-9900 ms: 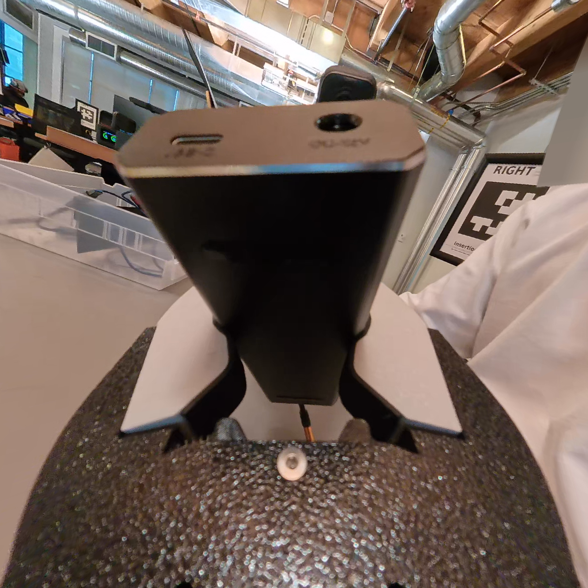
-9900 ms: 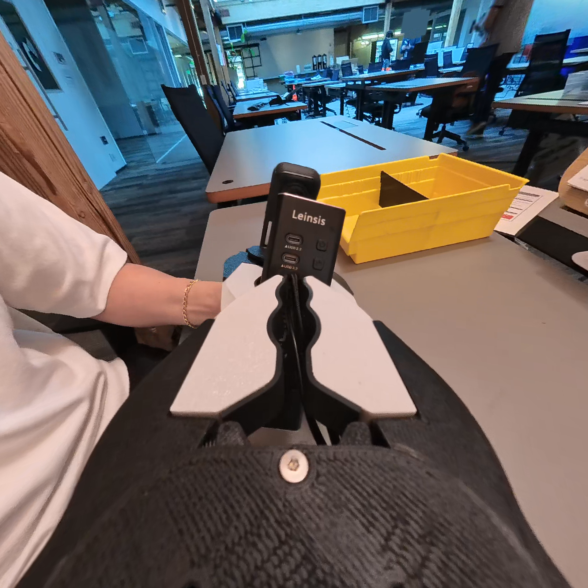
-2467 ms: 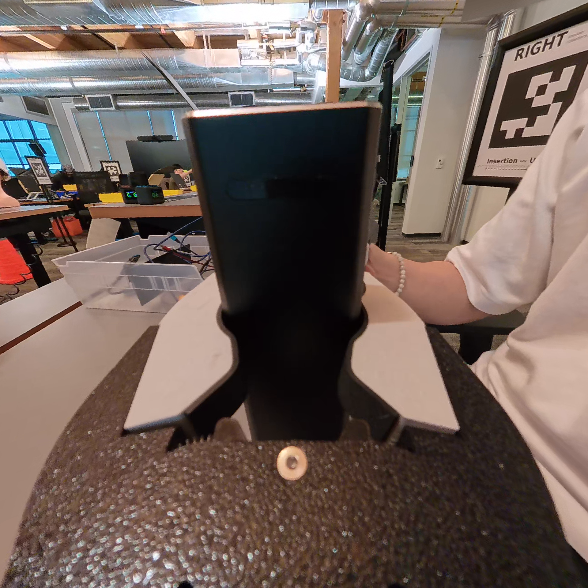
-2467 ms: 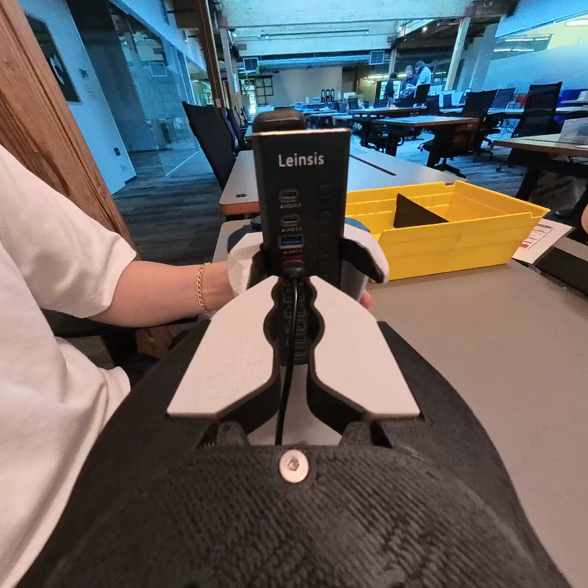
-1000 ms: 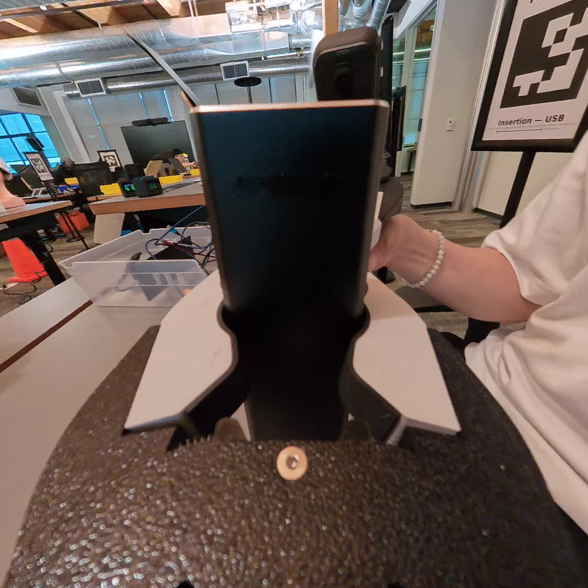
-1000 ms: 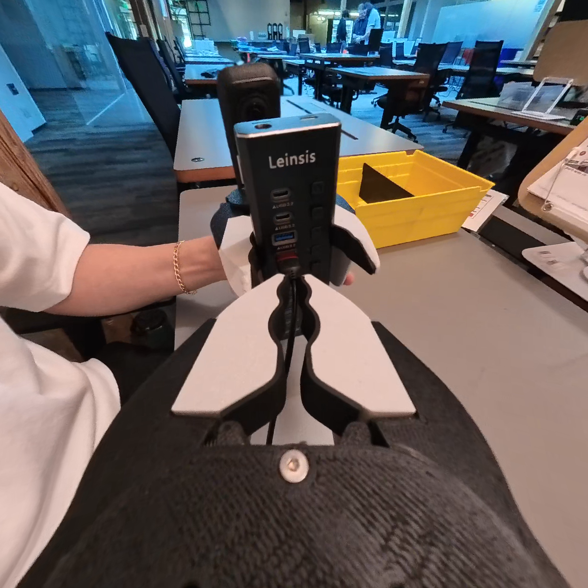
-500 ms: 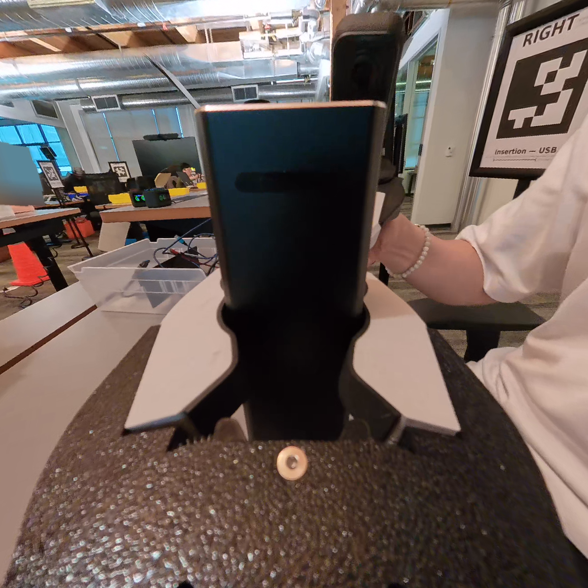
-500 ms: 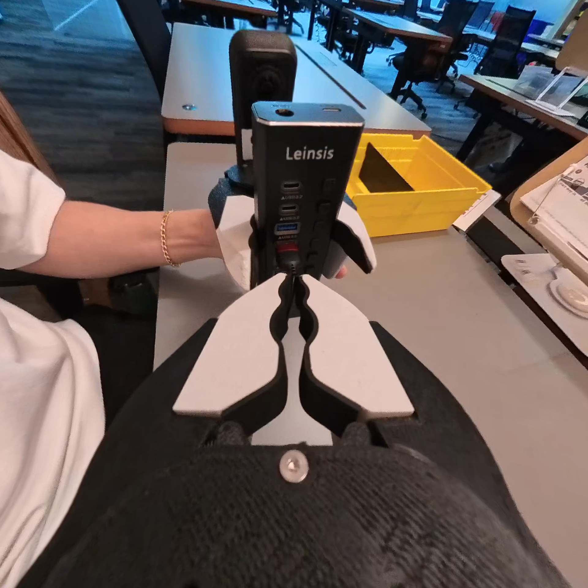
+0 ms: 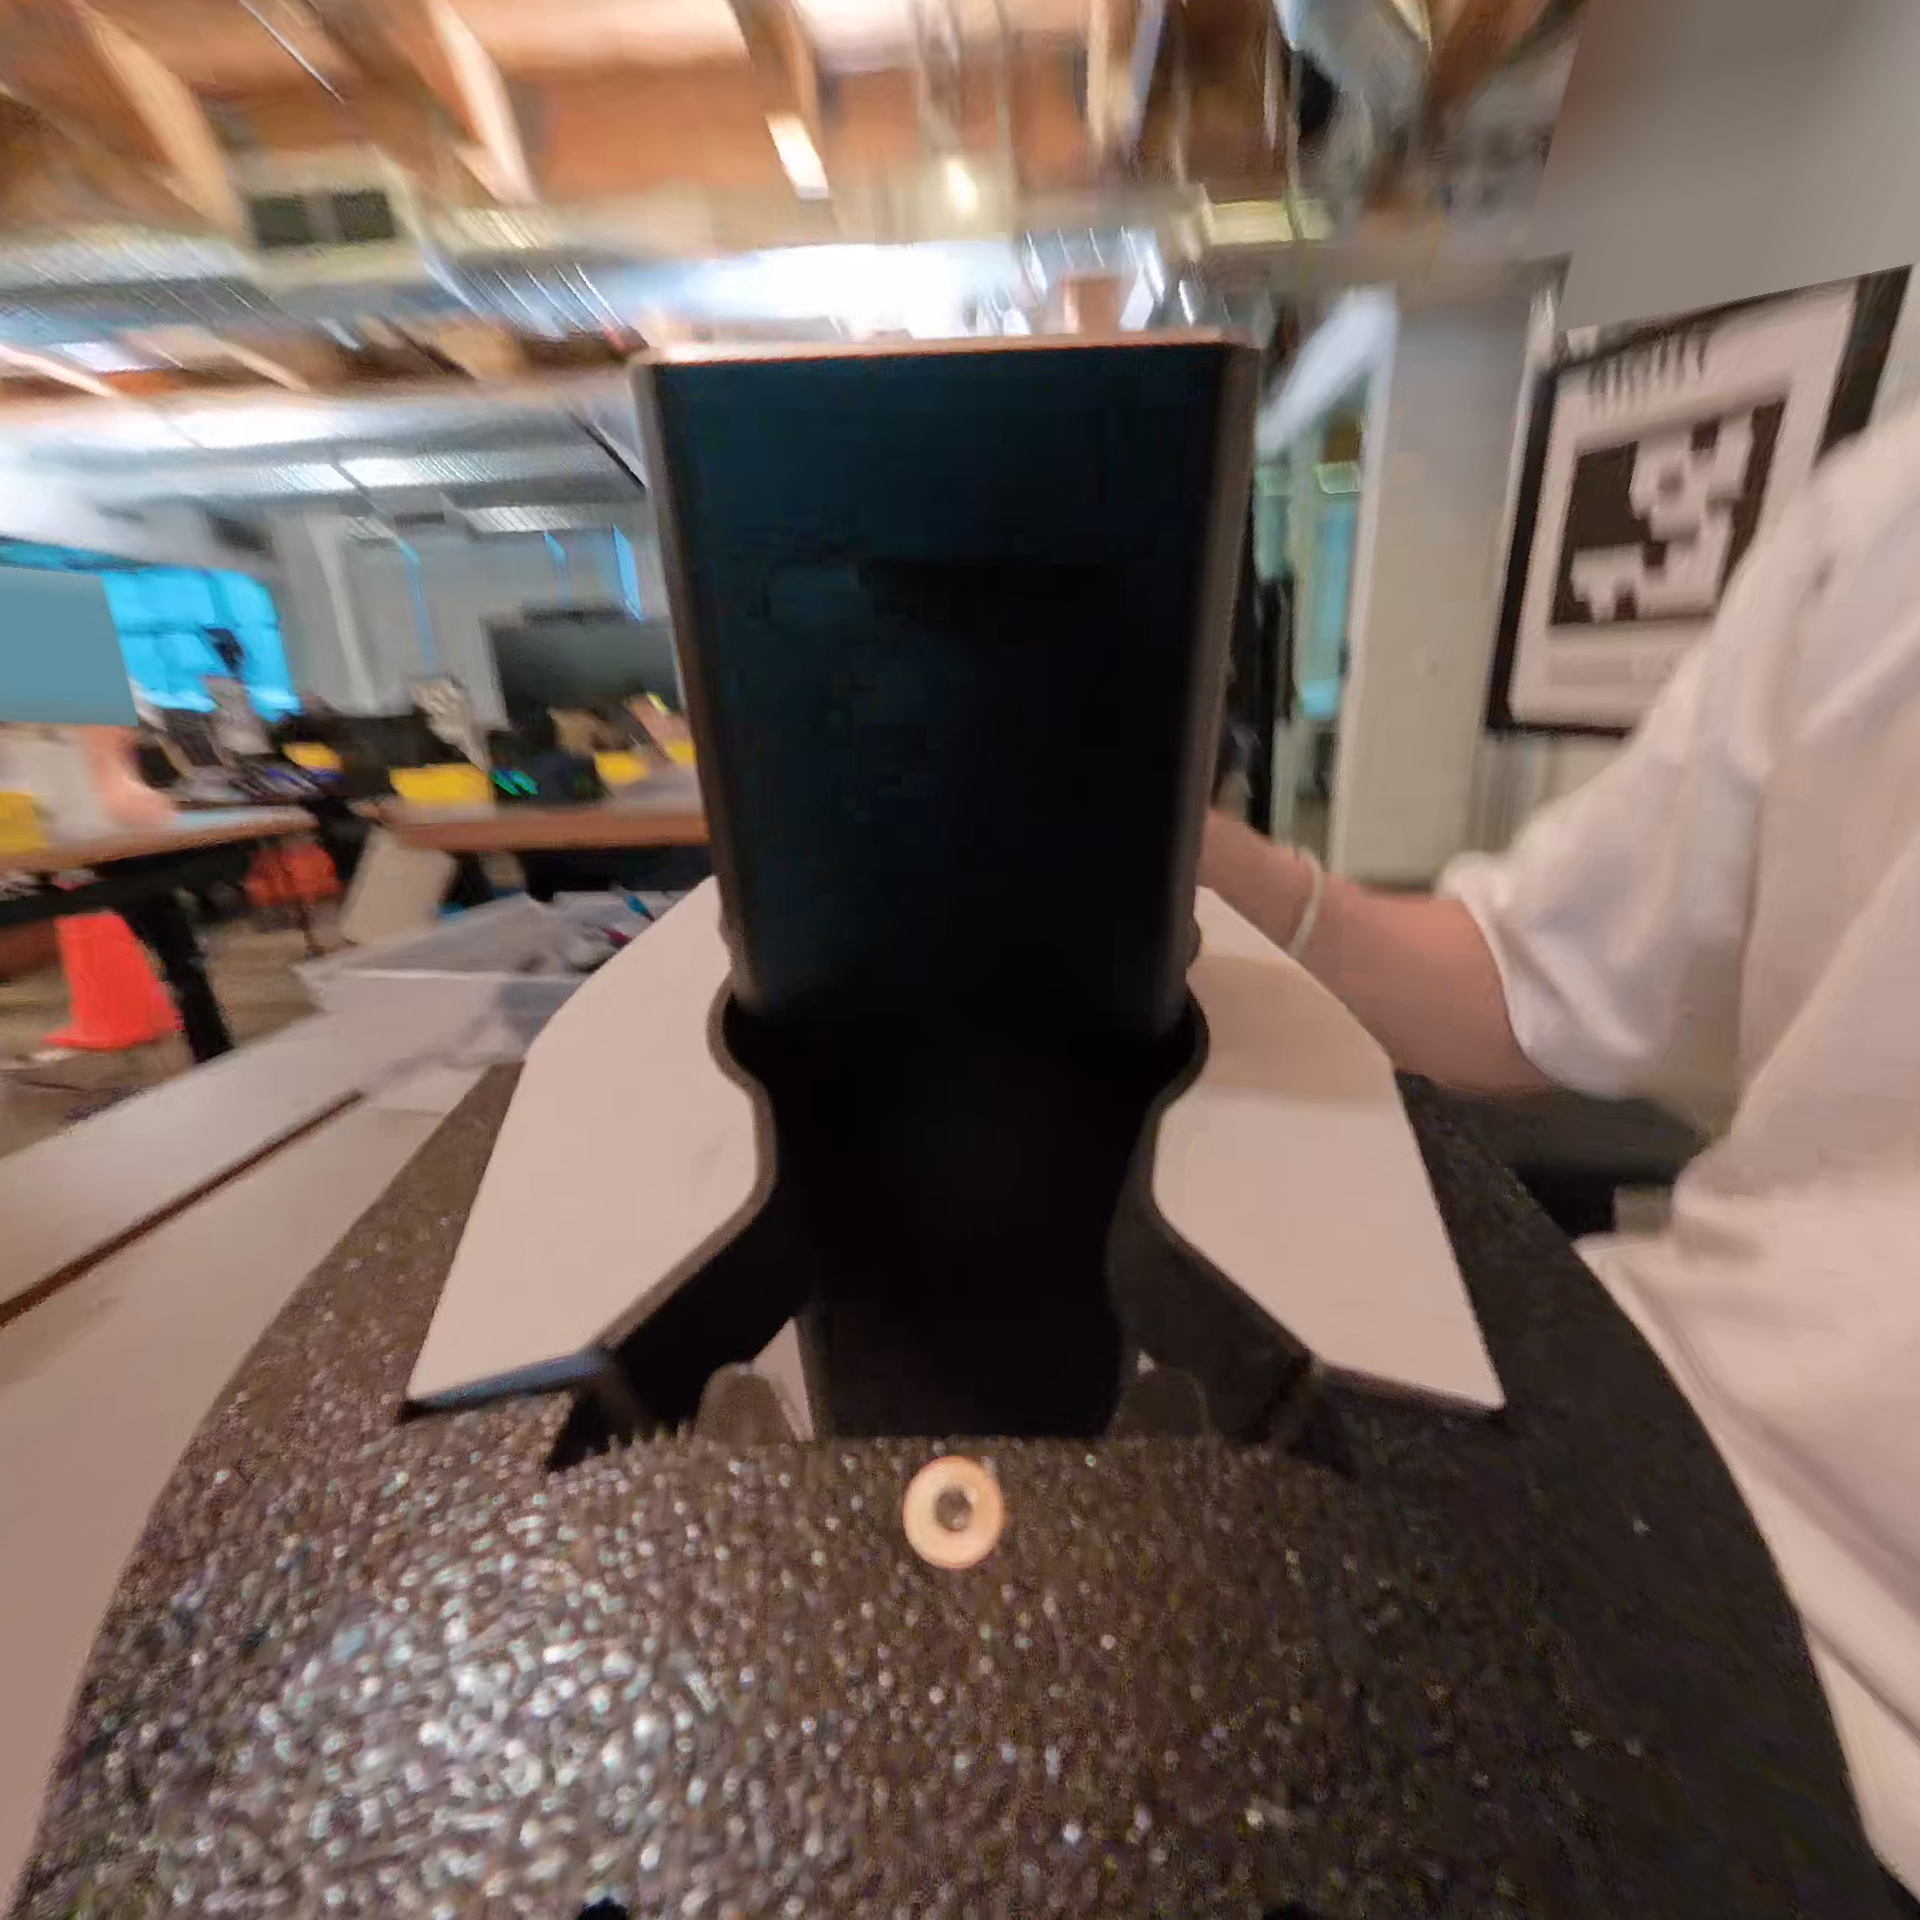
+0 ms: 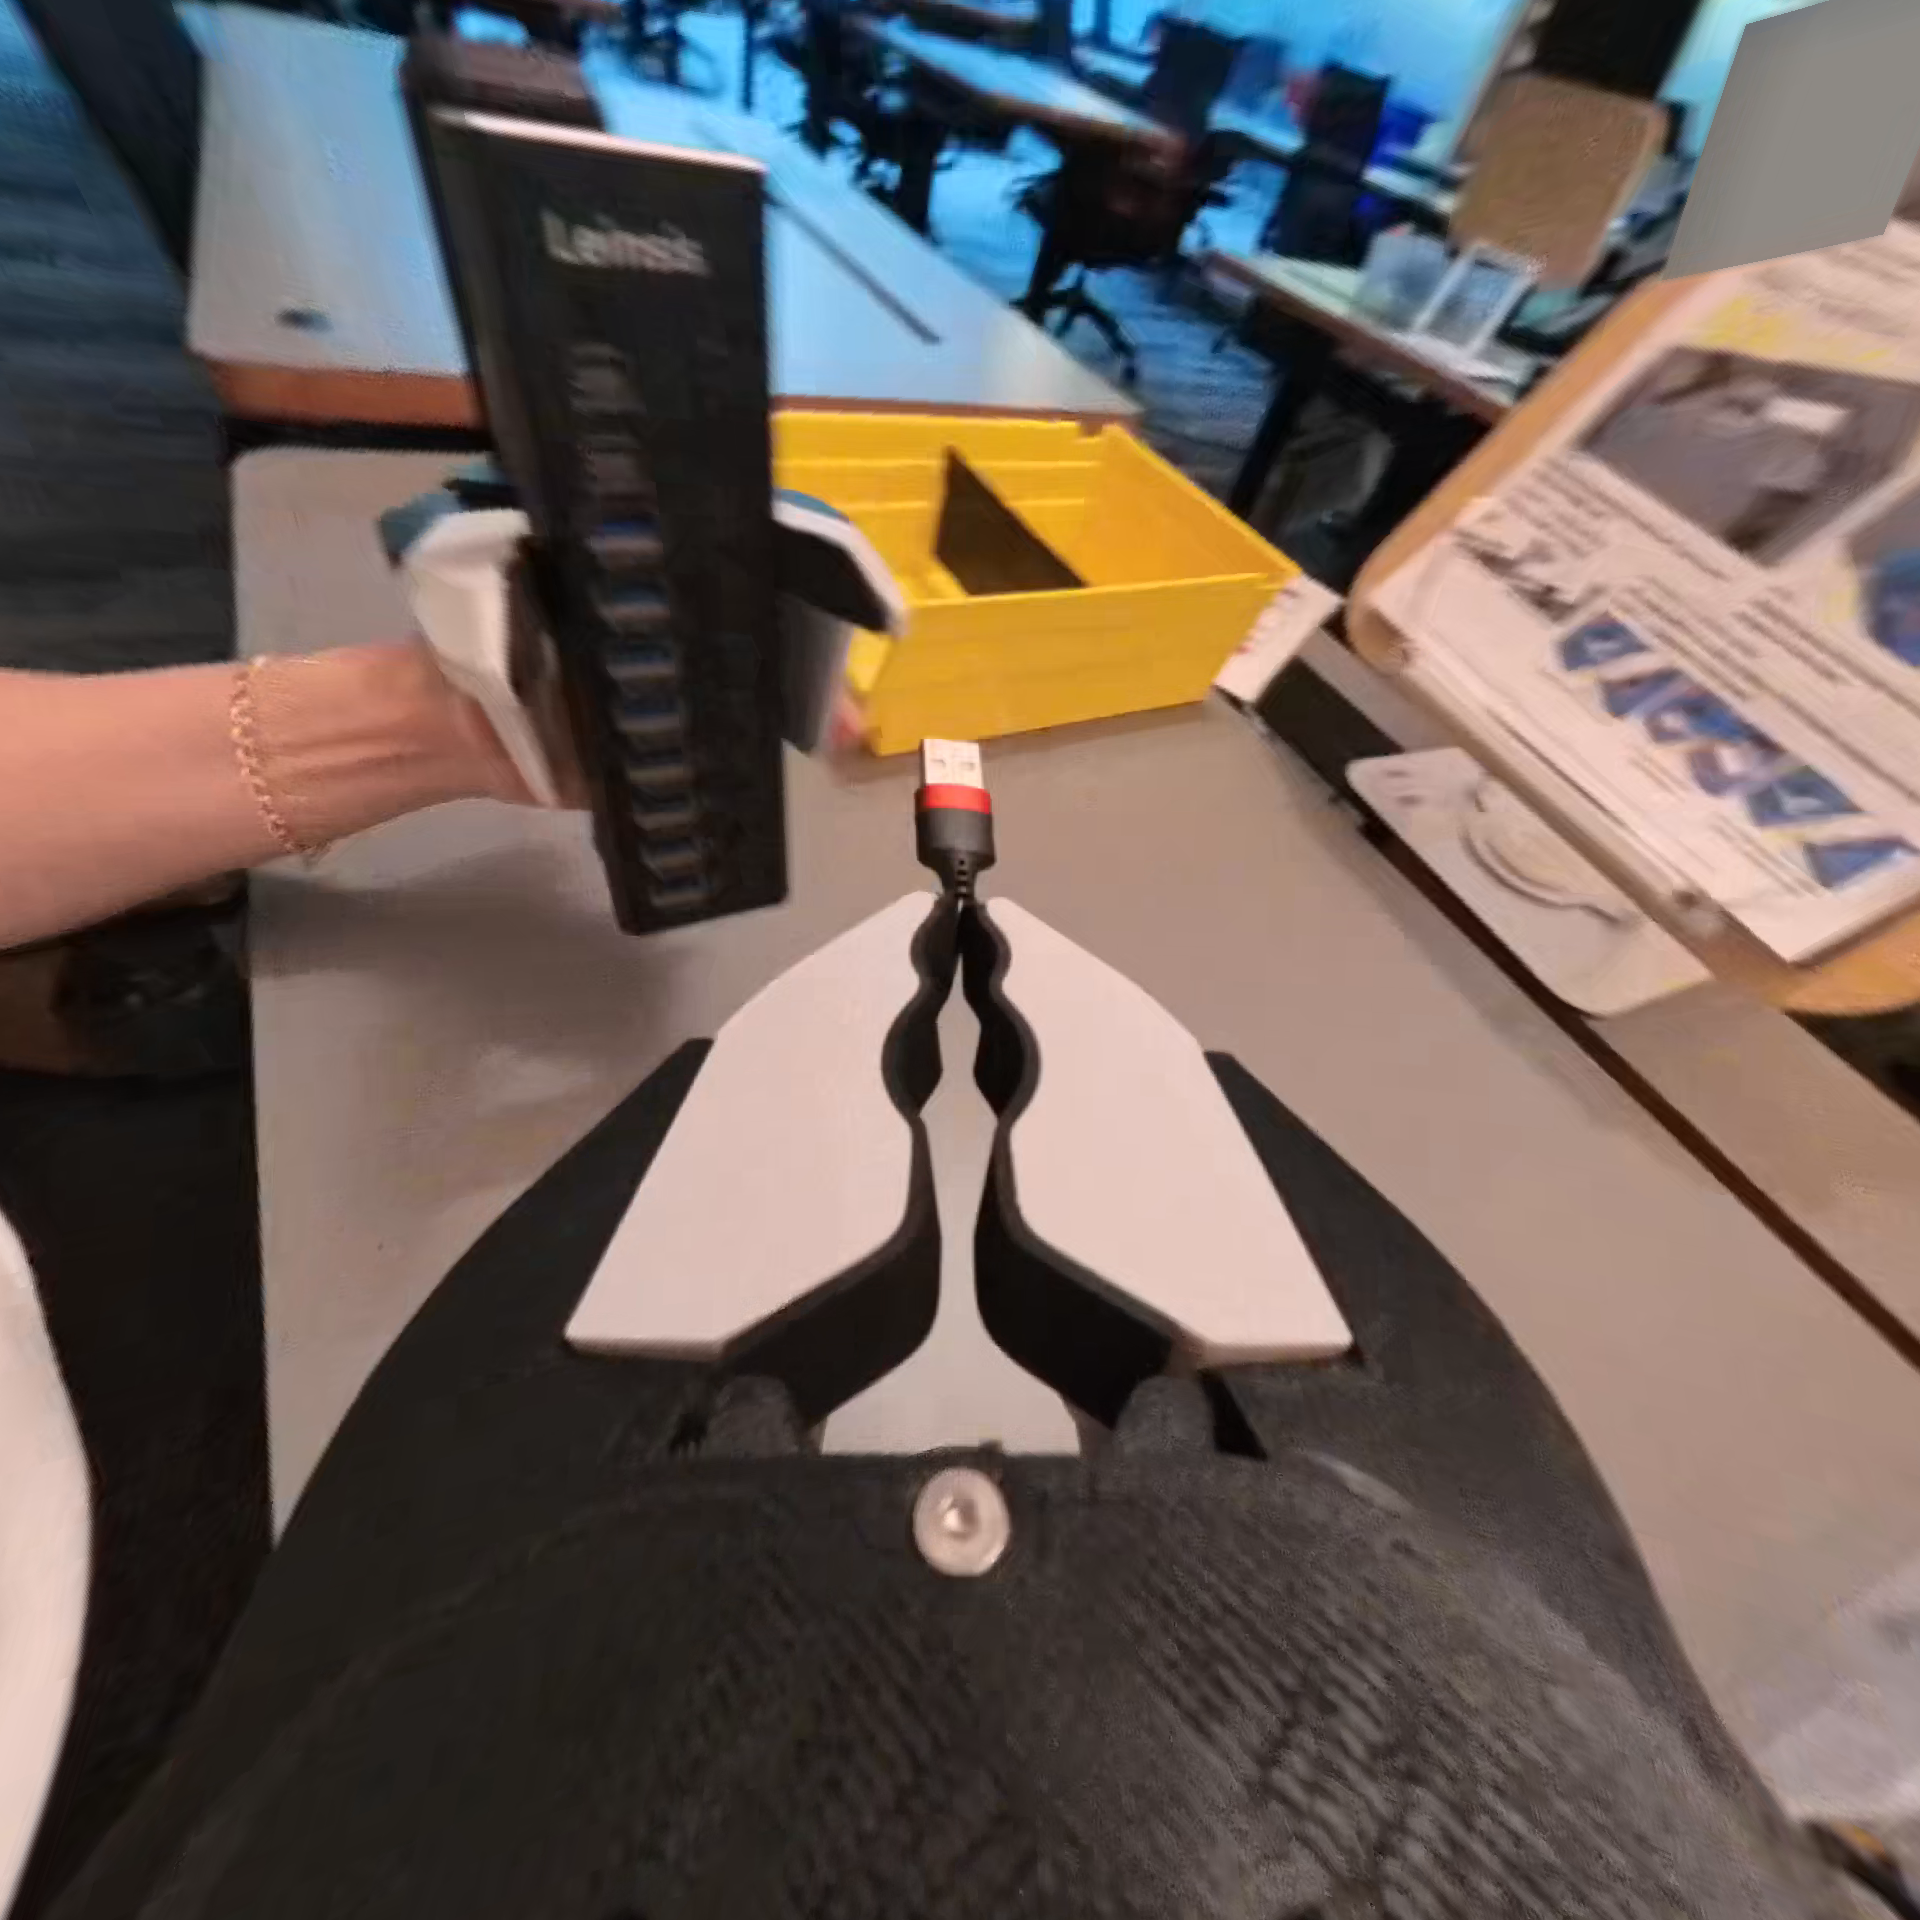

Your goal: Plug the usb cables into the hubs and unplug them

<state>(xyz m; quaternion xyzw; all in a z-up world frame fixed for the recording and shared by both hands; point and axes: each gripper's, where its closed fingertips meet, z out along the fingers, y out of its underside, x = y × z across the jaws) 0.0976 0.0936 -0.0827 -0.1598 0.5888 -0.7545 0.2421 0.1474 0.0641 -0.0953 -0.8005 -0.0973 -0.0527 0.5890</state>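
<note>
My left gripper (image 9: 961, 997) is shut on a tall black USB hub (image 9: 940, 675) and holds it upright; this view shows only its plain back. In the right wrist view the hub (image 10: 634, 499) shows its column of ports, held above the grey table (image 10: 1195, 987) by the left gripper (image 10: 649, 623). My right gripper (image 10: 956, 914) is shut on a black cable just behind its red-and-black USB plug (image 10: 953, 795). The plug's metal tip is bare and points forward. It sits apart from the hub, to the hub's lower right.
A yellow bin (image 10: 1039, 582) with a black divider stands behind the plug. A tilted board with printed sheets (image 10: 1683, 582) is at the right. The person's arm (image 9: 1382, 966) reaches behind the hub. A clear tray (image 9: 447, 977) sits far left.
The plug, seated in a hub port half a second ago, is now out. The right gripper has drawn back and to the right of the hub. Both views are motion-blurred.
</note>
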